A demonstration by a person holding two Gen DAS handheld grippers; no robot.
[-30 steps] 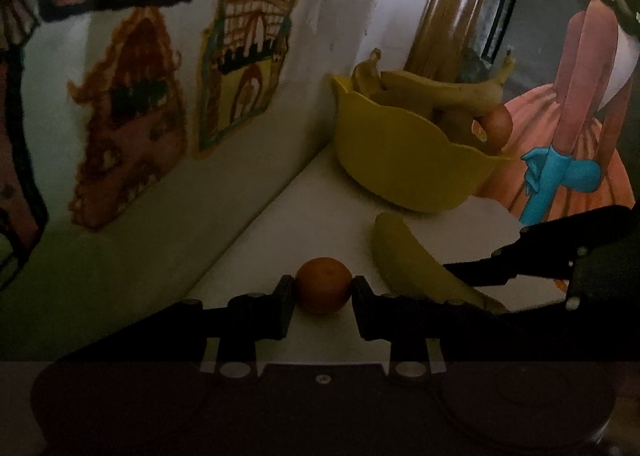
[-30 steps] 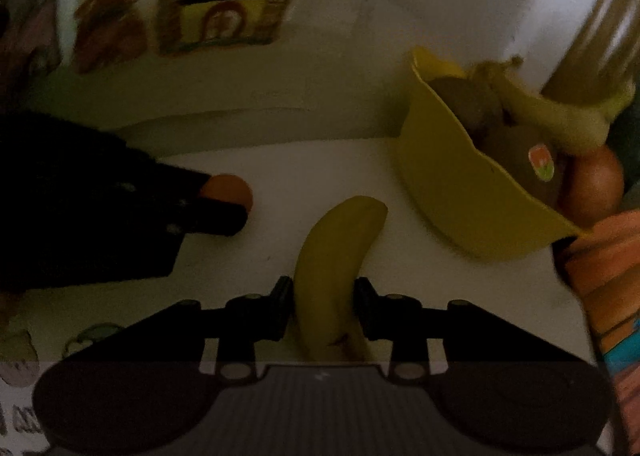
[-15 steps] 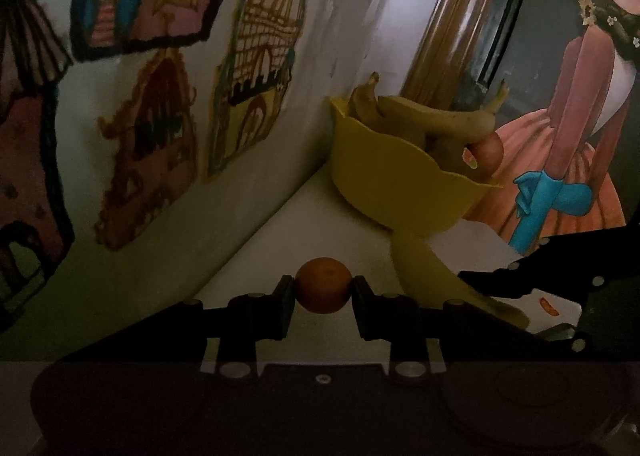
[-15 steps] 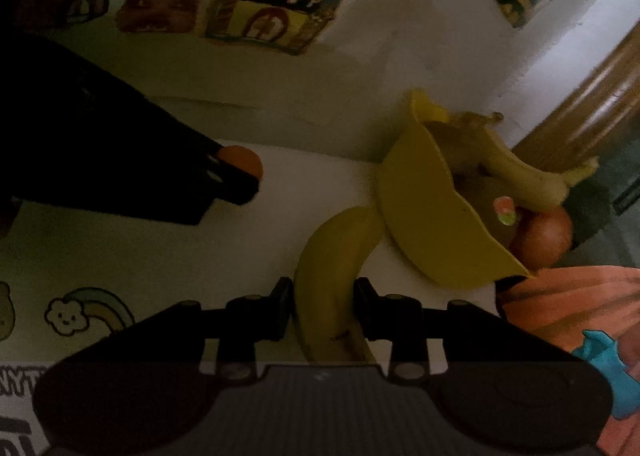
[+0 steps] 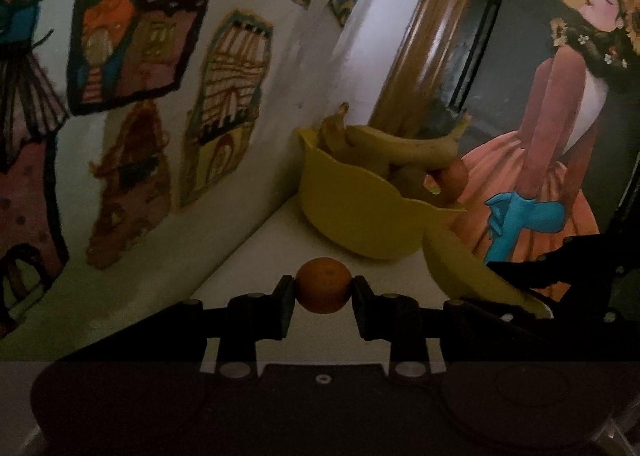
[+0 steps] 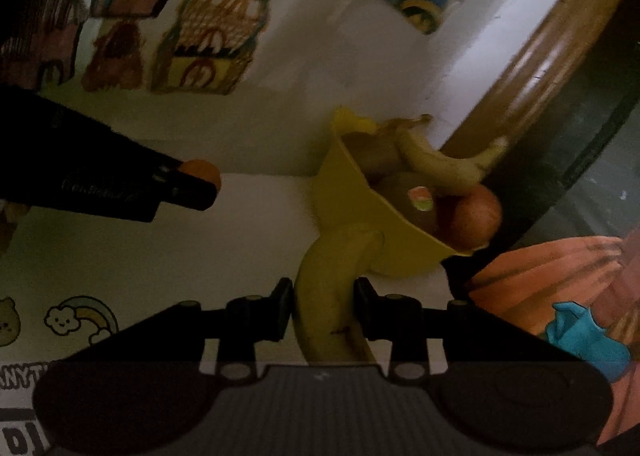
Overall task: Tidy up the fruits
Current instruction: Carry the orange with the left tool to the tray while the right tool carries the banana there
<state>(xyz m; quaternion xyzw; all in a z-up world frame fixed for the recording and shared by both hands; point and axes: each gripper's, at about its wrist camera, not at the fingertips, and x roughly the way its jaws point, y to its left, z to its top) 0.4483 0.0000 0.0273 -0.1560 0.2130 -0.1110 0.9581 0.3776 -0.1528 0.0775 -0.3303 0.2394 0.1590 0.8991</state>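
Left tool (image 5: 323, 291) clamps small orange (image 5: 323, 285) above white desk (image 5: 256, 256). Right tool (image 6: 324, 306) grips banana (image 6: 332, 288) mid-body; long axis runs along fingers, far tip pointing at yellow fruit bowl (image 6: 360, 207), just below rim.

Colours I see from both wrists

Orange tangerine (image 5: 324, 285), yellow banana (image 6: 332, 288), yellow bowl (image 5: 352, 207) far right, white table (image 6: 160, 256), bright crayon drawings (image 5: 228, 95) left.
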